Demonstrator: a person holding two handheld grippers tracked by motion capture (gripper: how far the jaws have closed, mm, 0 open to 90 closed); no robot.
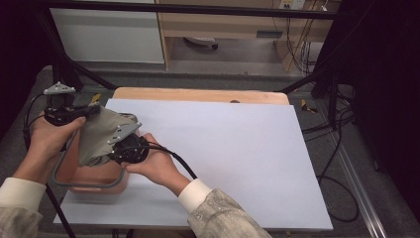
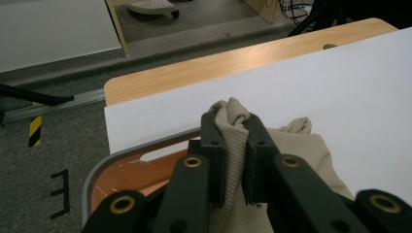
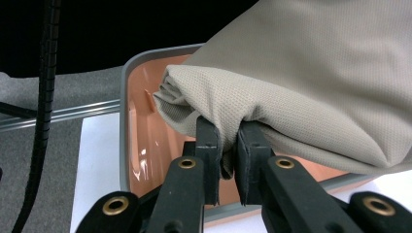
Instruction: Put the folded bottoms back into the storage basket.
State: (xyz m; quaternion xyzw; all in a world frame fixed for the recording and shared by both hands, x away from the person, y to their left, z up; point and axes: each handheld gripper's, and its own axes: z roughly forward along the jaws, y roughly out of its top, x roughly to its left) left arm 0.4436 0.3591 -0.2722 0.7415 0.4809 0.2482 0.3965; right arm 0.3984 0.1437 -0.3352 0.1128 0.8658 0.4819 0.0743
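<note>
Clearly the beige cloth (image 1: 99, 134) is soft and light, sagging over the tray (image 1: 86, 184) at the surface's (image 1: 237, 148) near left corner. Left claw (image 2: 232, 141) and right claw (image 3: 227, 141) each pinch a bunched fold; gathered edges look like the surest hold.

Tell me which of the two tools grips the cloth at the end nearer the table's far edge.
The left tool: it pinches the beige cloth at its far end, over the tray's back rim. The right tool clamps the near end.
</note>
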